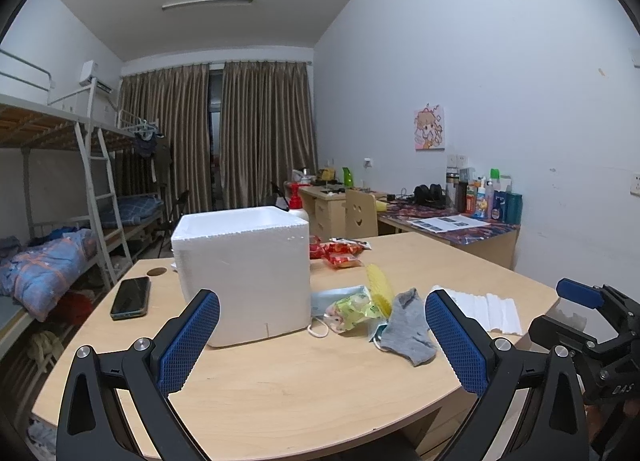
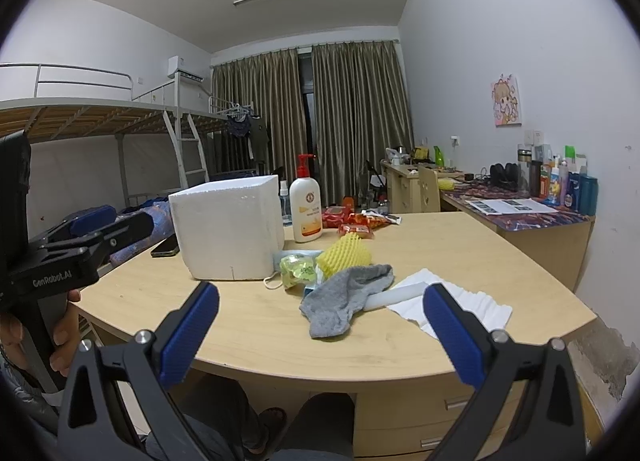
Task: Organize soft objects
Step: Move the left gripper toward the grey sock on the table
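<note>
Both tools hang above the near edge of the table (image 1: pixel 280 381), empty; the left tool (image 1: pixel 322 345) has its blue pads wide apart, and the right tool (image 2: pixel 320 335) likewise stands spread with nothing between its pads. The soft things lie in a loose heap near the middle of the table, just beside the right-hand wall of the open white foam box (image 1: pixel 244 273): a grey sock (image 2: pixel 344 301) nearest the front edge, a yellow foam fruit net (image 2: pixel 346 257) behind it, a crinkled green snack bag (image 2: pixel 296 271), and a pale blue face mask (image 1: pixel 332 297) whose ear loop touches the box's foot; a sheet of white tissue (image 2: pixel 476 303) lies toward the right edge, partly under the sock's cuff. Nothing looks gathered yet, so the task seems at its opening reach. The next move probably calls for the right tool to descend on the sock, pinch a fold of it clear of the tissue, and carry it over the box rim.
</note>
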Available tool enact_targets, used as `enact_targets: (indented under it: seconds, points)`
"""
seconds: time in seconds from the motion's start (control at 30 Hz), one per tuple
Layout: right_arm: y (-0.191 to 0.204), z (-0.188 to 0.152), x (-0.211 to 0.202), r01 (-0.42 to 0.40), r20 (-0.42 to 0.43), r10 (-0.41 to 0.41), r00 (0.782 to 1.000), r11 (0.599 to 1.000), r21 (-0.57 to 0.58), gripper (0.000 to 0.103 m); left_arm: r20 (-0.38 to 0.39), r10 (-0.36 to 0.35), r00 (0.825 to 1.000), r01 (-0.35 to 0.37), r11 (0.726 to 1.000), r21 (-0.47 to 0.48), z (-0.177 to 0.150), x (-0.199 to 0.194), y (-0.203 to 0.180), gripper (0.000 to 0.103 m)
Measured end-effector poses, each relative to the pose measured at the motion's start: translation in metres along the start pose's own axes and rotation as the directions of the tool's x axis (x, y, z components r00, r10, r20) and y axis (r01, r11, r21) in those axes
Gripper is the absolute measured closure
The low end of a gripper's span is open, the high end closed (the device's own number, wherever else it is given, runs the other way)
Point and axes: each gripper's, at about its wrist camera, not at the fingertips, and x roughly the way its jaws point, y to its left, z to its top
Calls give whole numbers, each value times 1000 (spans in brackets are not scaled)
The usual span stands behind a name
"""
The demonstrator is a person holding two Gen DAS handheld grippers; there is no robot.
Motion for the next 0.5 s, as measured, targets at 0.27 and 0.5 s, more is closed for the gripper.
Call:
enact_targets:
  seconds: [0.27,0.5]
  points:
    - [-7,-2,10,6,-24,-6,1000,1000,9,0,-33,-32,999,32,999,2,-3,13,-4,0]
    - [-18,-5,23,17,-51,-16,999,1000,23,0,-59,-71,996,72,997,8,-6,30,-11,0]
